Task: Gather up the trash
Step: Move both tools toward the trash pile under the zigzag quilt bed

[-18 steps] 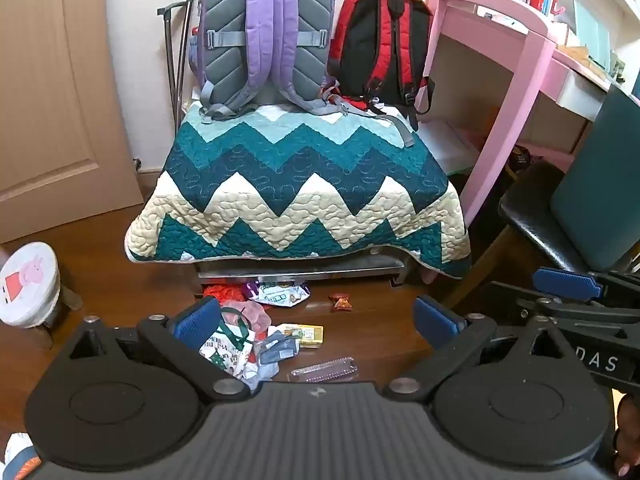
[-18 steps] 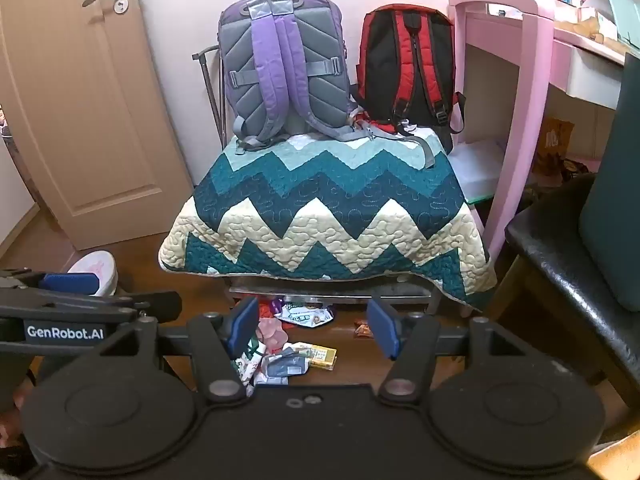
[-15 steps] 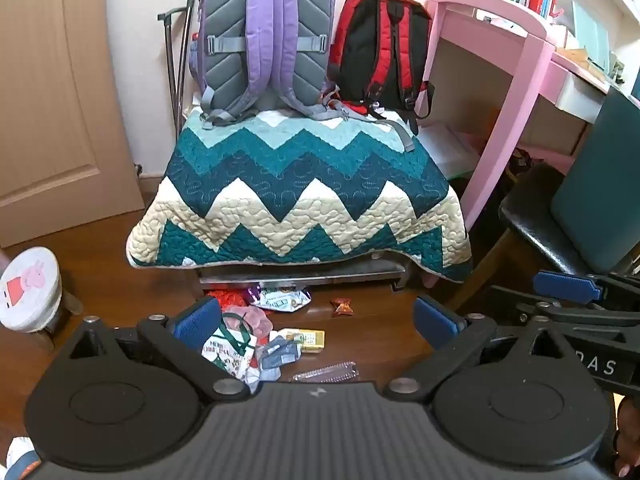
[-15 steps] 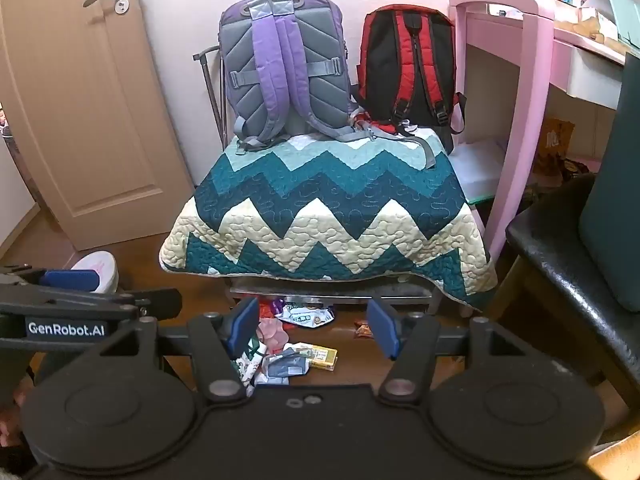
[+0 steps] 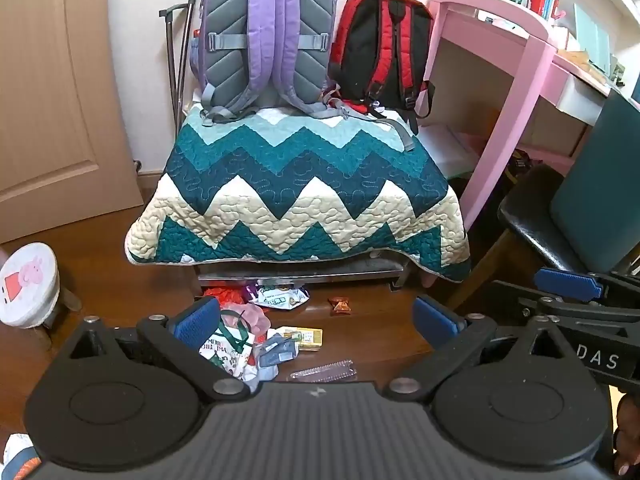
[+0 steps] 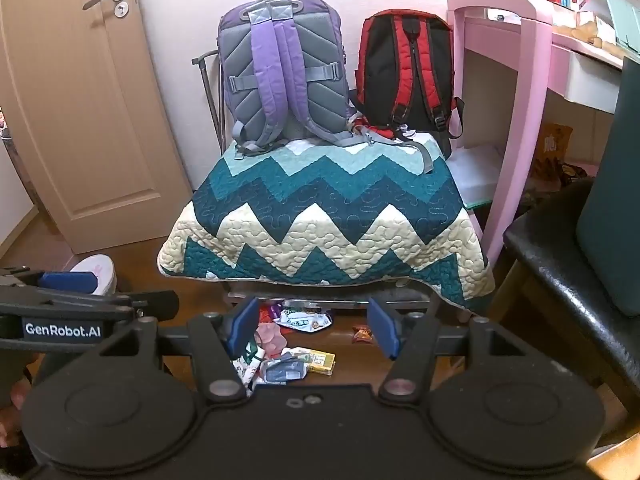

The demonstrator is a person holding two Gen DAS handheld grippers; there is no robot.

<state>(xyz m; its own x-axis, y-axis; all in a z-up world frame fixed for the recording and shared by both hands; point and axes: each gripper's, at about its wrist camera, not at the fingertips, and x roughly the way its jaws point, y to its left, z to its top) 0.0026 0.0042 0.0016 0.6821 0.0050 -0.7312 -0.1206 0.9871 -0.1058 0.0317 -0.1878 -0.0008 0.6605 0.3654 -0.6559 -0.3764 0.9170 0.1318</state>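
Trash pile (image 5: 256,332) sits on the wood floor (image 5: 372,332) just in front of the quilt-covered bench (image 5: 296,196) — wrappers, a yellow packet (image 5: 306,336), a clear plastic strip (image 5: 324,370) and a small orange candy wrapper (image 5: 340,305) off to the side. Left gripper (image 5: 316,320) hangs above the pile w/ jaws spread wide, nothing held; right gripper (image 6: 312,326) likewise agape & empty, beside it. Purple backpack (image 6: 282,72) & red backpack (image 6: 406,72) stand on the bench by the pink desk (image 6: 520,80).
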